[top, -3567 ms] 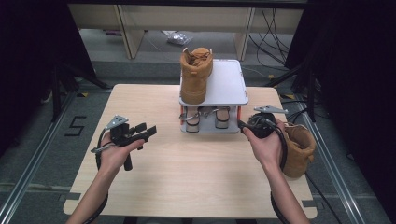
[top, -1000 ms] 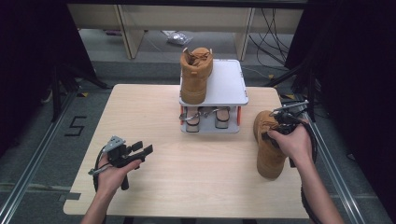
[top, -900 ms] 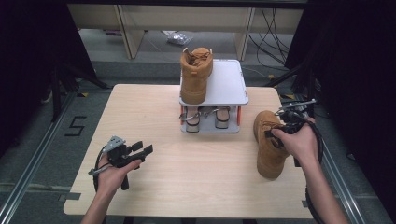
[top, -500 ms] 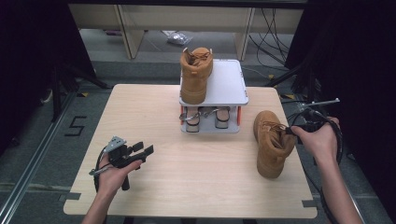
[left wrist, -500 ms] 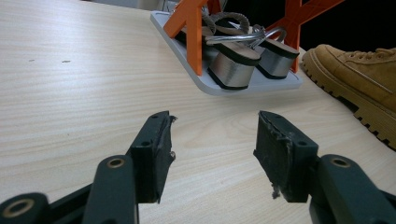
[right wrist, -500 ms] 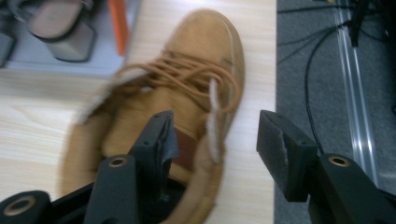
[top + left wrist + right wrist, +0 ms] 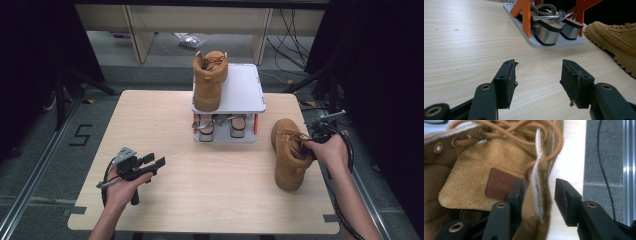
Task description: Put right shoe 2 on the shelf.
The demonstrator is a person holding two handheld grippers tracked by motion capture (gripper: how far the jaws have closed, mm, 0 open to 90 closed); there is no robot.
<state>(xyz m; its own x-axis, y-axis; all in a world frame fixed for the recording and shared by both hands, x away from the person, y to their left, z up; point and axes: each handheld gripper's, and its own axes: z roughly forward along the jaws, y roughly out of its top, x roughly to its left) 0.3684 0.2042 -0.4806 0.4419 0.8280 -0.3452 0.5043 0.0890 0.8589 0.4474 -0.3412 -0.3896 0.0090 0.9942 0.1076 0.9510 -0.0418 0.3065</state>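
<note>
Two tan boots share my table: one boot (image 7: 290,152) stands near the right edge, the other boot (image 7: 210,80) sits on top of the rack. One small white rack (image 7: 245,95) with orange legs stands at the middle of the far edge. Two sandals (image 7: 220,127) with silver heels are tucked on its lower shelf, side by side. I count two grippers in my hands, my left gripper (image 7: 150,164) near the front left corner and my right gripper (image 7: 309,145) at the right edge. One wooden table (image 7: 150,115) carries everything.
</note>
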